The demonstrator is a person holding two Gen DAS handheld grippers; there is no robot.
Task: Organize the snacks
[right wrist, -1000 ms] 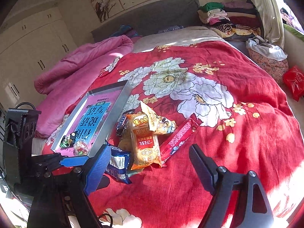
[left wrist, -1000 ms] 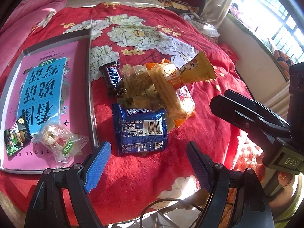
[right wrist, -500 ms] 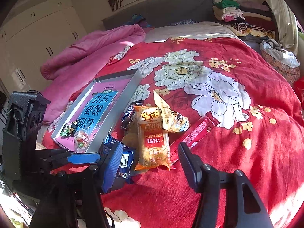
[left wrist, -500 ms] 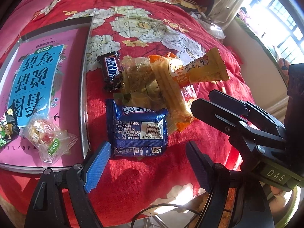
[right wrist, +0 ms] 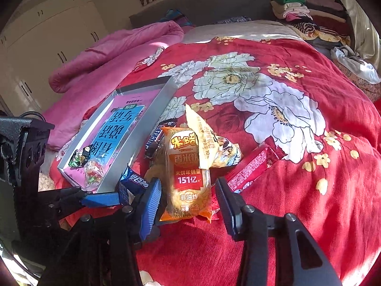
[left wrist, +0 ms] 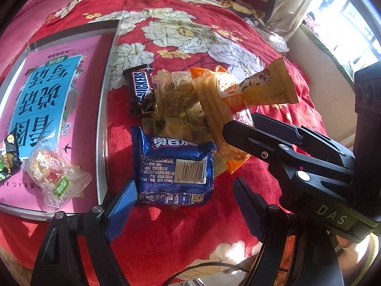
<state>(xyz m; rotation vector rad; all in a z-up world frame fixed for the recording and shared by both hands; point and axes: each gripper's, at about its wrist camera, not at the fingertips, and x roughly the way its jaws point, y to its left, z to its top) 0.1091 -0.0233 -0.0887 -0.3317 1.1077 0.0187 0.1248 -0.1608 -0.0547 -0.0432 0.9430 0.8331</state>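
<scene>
Left wrist view: the tray held a pink book and two wrapped sweets; snacks lay beside it on the red floral bedspread, including a Snickers bar. The left gripper stood released around the blue packet.

Right wrist view: the right gripper, jaws just closing, flanked the orange rice-cracker bag, marked "151亿", without visibly pressing it.
</scene>
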